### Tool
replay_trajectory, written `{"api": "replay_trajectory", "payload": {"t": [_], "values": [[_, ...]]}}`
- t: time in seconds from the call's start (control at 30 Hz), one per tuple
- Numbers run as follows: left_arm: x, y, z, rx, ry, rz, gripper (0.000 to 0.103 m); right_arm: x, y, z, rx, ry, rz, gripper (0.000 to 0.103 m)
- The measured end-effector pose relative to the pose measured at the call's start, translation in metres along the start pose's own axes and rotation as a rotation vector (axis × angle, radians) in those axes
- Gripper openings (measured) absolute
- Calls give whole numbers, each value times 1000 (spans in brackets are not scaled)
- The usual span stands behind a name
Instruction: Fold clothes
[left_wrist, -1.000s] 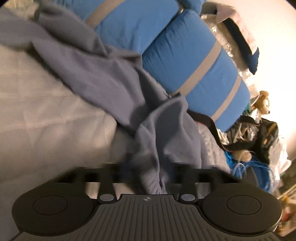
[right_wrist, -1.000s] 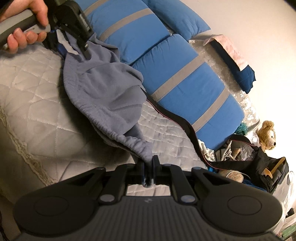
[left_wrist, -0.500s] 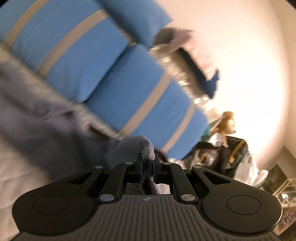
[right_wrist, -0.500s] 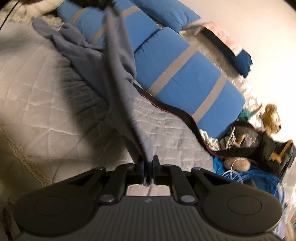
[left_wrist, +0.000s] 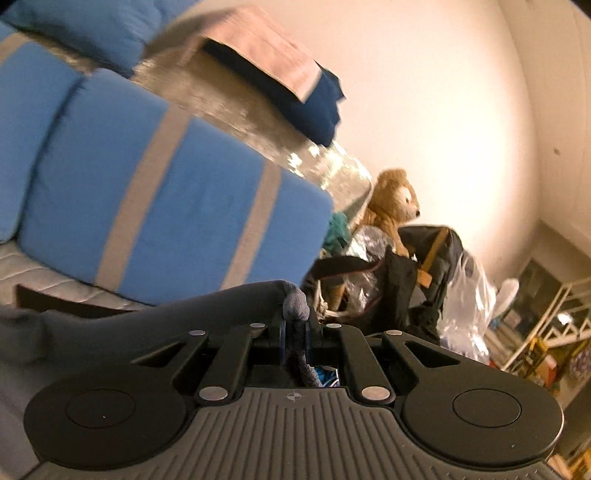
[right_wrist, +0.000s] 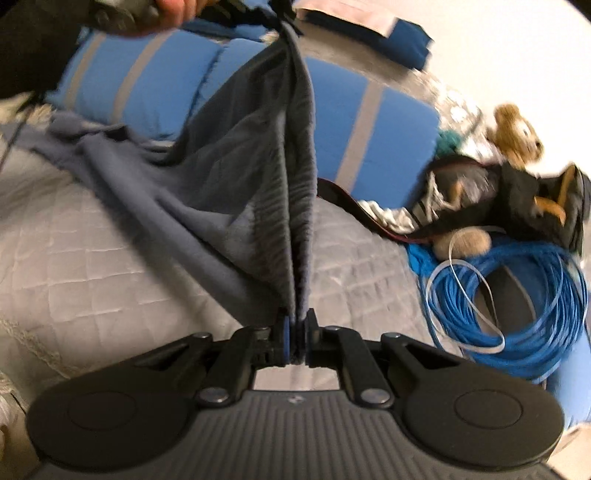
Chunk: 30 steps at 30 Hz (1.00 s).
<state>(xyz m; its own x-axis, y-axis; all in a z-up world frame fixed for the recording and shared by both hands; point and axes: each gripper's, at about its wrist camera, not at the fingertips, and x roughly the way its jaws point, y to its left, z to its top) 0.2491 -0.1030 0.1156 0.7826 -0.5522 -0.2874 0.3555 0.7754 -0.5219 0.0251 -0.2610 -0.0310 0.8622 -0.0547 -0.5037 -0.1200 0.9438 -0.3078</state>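
We held a gray-blue cloth (right_wrist: 255, 177) with both grippers. In the right wrist view, our right gripper (right_wrist: 296, 334) sat at the bottom middle of the frame. Its two fingers were pinched tight on one edge of the cloth. From there the cloth went straight up the middle of the frame like a tight band. At the top it met our left gripper (right_wrist: 275, 16), which was blurry. A hand (right_wrist: 177, 9) showed at the top left, next to it. The rest of the cloth hung down to the left and lay on the white quilted bed (right_wrist: 74, 258).

In the left wrist view, our left gripper (left_wrist: 294, 332) was at the bottom middle. Its fingers were squeezed shut on a small bunch of the cloth (left_wrist: 295, 308). More cloth ran off to the lower left of the frame.

Blue pillows with gray stripes (right_wrist: 373, 122) lay behind the cloth, across the upper part of the frame. A brown teddy bear (right_wrist: 517, 134) sat at the upper right. A roll of blue cord (right_wrist: 517, 302) lay at the right side, below the bear.
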Motion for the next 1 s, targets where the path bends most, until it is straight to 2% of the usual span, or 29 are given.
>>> {"api": "replay_trajectory", "payload": {"t": [0.23, 0.4, 0.53, 0.6, 0.63, 0.67, 0.7, 0.8, 0.83, 0.87, 1.0], "values": [[80, -31, -21, 73, 59, -6, 8, 7, -35, -11, 96, 50, -23, 6], [131, -40, -33, 78, 110, -18, 8, 16, -53, -18, 141, 84, -57, 6], [175, -43, -45, 97, 176, 14, 9, 25, -69, -24, 172, 114, -81, 6], [197, -41, -48, 85, 238, 52, 12, 33, -76, -26, 196, 131, -83, 7], [205, -37, -49, 57, 276, 78, 21, 38, -81, -28, 222, 148, -67, 7], [211, -34, -50, 32, 312, 99, 37, 44, -84, -31, 241, 164, -53, 7], [211, -31, -50, 20, 331, 95, 44, 49, -87, -33, 261, 179, -40, 7], [190, -32, -49, 58, 306, 9, 62, 62, -93, -43, 309, 220, -3, 7], [181, -33, -48, 82, 298, 6, 75, 64, -96, -46, 323, 228, 8, 7], [172, -35, -46, 107, 286, 14, 79, 67, -98, -48, 336, 236, 18, 7], [124, -38, -43, 207, 246, 49, 81, 66, -105, -47, 364, 244, 58, 7]]}}
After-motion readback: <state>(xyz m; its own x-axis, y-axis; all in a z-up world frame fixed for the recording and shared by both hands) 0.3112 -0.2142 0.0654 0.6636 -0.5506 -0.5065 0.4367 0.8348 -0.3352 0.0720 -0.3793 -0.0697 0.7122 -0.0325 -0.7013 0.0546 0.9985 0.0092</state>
